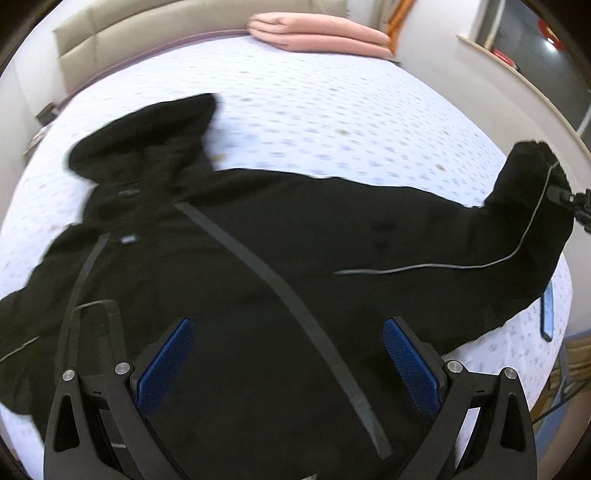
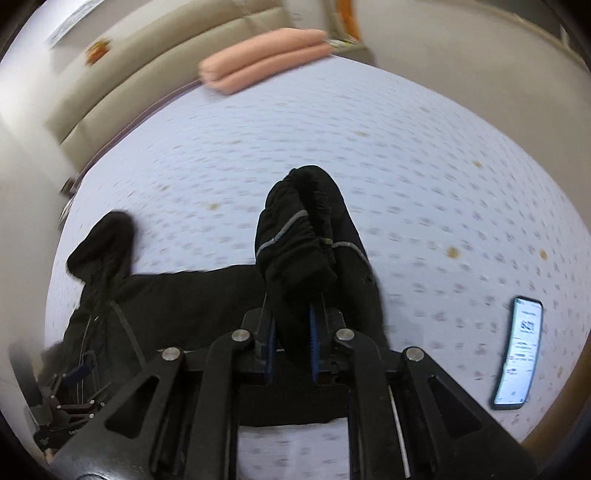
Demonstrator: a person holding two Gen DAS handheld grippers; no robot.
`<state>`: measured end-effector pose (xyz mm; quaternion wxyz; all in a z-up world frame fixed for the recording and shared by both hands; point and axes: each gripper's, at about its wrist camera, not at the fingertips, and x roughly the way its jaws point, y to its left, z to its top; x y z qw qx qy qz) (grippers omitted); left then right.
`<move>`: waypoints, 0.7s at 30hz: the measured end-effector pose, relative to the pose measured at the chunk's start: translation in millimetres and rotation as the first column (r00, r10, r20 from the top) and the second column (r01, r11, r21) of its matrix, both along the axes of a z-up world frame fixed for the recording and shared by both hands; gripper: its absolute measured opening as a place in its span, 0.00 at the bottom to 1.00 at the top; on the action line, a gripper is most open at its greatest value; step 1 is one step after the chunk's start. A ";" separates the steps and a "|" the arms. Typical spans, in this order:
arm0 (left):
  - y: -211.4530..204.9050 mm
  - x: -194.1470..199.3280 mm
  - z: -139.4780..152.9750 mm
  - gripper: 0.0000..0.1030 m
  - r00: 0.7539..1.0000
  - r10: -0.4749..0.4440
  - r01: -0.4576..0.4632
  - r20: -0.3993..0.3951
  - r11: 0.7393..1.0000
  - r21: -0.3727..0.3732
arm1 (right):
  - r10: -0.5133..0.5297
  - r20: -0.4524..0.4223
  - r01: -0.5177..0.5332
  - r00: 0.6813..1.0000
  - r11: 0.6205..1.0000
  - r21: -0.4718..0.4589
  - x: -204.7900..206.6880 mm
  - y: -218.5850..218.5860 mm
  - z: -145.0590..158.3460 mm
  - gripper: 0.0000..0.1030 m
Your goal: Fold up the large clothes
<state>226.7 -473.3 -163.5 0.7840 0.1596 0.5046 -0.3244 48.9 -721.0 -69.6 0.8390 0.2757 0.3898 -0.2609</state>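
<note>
A black hooded jacket (image 1: pixel 295 221) lies spread across the bed, hood toward the headboard, with grey tape lines running over it. My left gripper (image 1: pixel 288 325) hovers over the jacket's body, its blue pads (image 1: pixel 166 365) wide apart and holding nothing. One sleeve (image 1: pixel 517 221) rises off the sheet at the right, its cuff pinched by my right gripper (image 1: pixel 565 197). In the right wrist view the bunched cuff (image 2: pixel 303 229) stands up between the narrowly closed fingers of the right gripper (image 2: pixel 293 314), and the rest of the jacket (image 2: pixel 166 295) trails left. The left gripper (image 2: pixel 70 376) shows dimly at the lower left.
The bed has a pale dotted sheet (image 1: pixel 332 110) and a beige padded headboard (image 1: pixel 147 33). A folded pink blanket (image 1: pixel 317 35) (image 2: pixel 262 59) lies by the headboard. A lit phone (image 2: pixel 519 354) (image 1: pixel 546 314) rests near the bed's right edge.
</note>
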 end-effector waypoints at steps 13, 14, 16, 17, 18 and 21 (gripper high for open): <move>184.8 72.9 7.4 0.99 0.973 0.229 -0.229 0.024 0.973 0.025 | 0.421 0.071 -0.426 0.904 0.898 0.105 110.4 212.7 16.6 0.11; 198.4 78.0 5.0 0.99 0.968 0.251 -0.252 0.028 0.967 0.036 | 0.447 0.087 -0.455 0.890 0.882 0.125 120.3 231.5 13.8 0.11; 219.8 86.1 -0.5 0.99 0.957 0.288 -0.289 0.019 0.956 0.050 | 0.478 0.094 -0.487 0.873 0.864 0.129 133.2 260.4 11.8 0.11; 233.0 92.2 -4.6 0.99 0.950 0.312 -0.312 0.007 0.949 0.052 | 0.496 0.095 -0.505 0.863 0.853 0.134 143.0 278.0 7.7 0.11; 243.3 95.2 -7.7 0.99 0.944 0.329 -0.328 0.000 0.943 0.054 | 0.515 0.095 -0.524 0.852 0.839 0.145 153.0 294.5 1.4 0.11; 272.8 106.5 -17.0 0.99 0.927 0.375 -0.374 -0.007 0.925 0.067 | 0.565 0.071 -0.568 0.822 0.803 0.180 175.9 332.4 -21.7 0.11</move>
